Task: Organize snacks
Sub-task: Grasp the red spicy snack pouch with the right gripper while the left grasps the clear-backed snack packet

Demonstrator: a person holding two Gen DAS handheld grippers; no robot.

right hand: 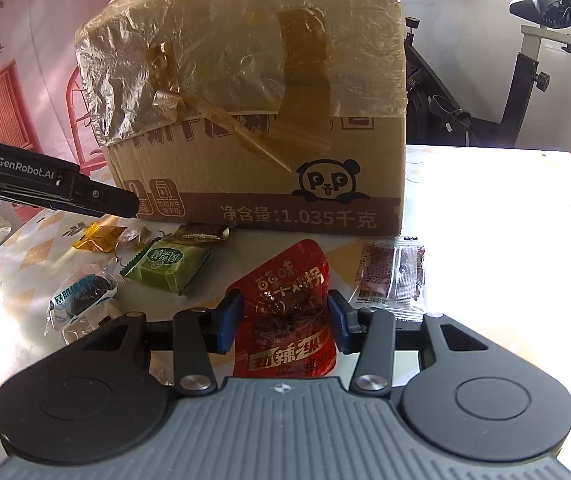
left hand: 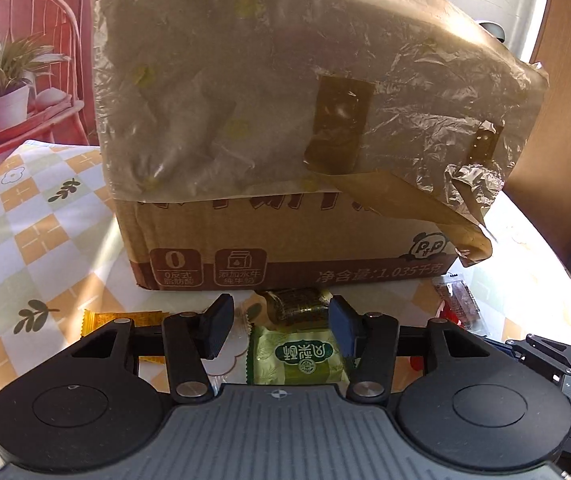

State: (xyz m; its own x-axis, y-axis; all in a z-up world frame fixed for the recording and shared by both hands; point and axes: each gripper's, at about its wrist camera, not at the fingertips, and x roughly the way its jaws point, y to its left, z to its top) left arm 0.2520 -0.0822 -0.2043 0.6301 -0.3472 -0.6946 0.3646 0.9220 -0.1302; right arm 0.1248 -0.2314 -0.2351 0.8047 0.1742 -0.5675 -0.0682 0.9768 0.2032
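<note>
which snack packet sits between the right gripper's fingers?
The red pouch: it lies between the open right gripper's fingers. The green packet, the clear packet and the orange one all lie off to the sides.

The cardboard box (right hand: 253, 128) is matt brown, with crinkled glossy plastic film (right hand: 133, 64) over its top. In front of the box lie a shiny red foil packet (right hand: 285, 304) and a glossy green wrapper (right hand: 165, 266).
</note>
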